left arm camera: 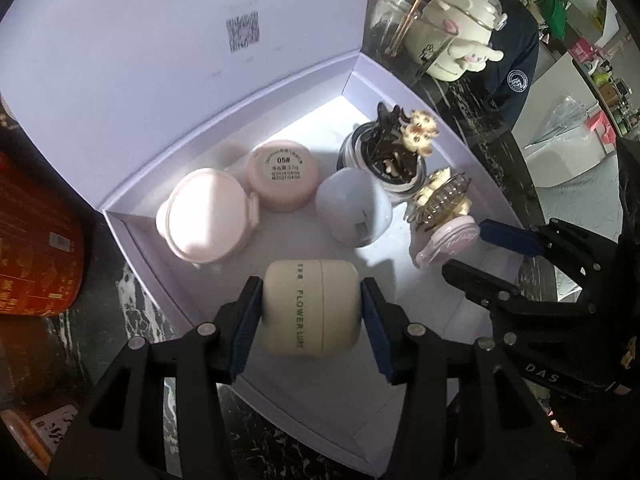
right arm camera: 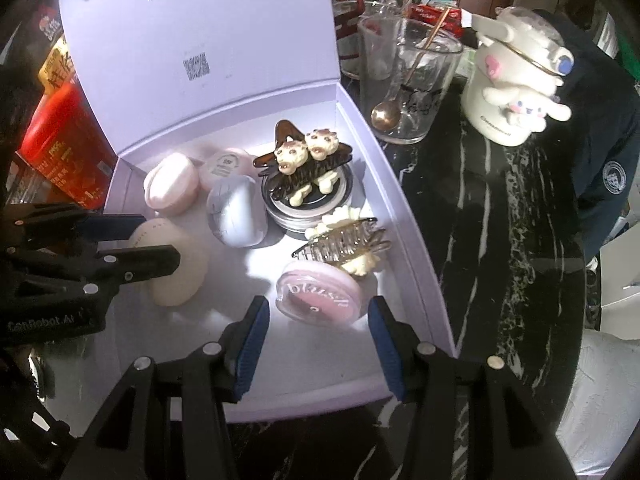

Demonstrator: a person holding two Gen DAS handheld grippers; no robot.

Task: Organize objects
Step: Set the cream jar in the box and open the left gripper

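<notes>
Left gripper: it is squeezing the cream jar from both sides. Both blue pads are pressing flat on the jar.
Cream jar: it is lying on its side between the left gripper's fingers, over the near part of the box floor. The words FLOWER LUXE are showing on it.
Right gripper: its fingers are standing apart and gripping nothing. It is hanging just above the near edge of the pink blush pot. The blue pads are not touching the pot.
Pink blush pot: it is sitting in the box, just ahead of the right gripper, close to the box's right wall.
Box: it is pale purple and open. Its lid is standing up at the far side, away from both grippers.
Clear hair clip: it is lying just past the blush pot, touching it.
Brown hair clip: it is resting on top of a round tin, farther ahead of the right gripper.
Pale blue case: it is sitting just ahead of the cream jar, in the middle of the box.
Pink compact: it is sitting ahead and to the left of the left gripper.
Round pink pot: it is sitting behind the compact, with a label showing 05#.
Glass cup: it is standing outside the box on the dark table, with a spoon in it.
White toy jar: it is standing to the right of the glass cup.
</notes>
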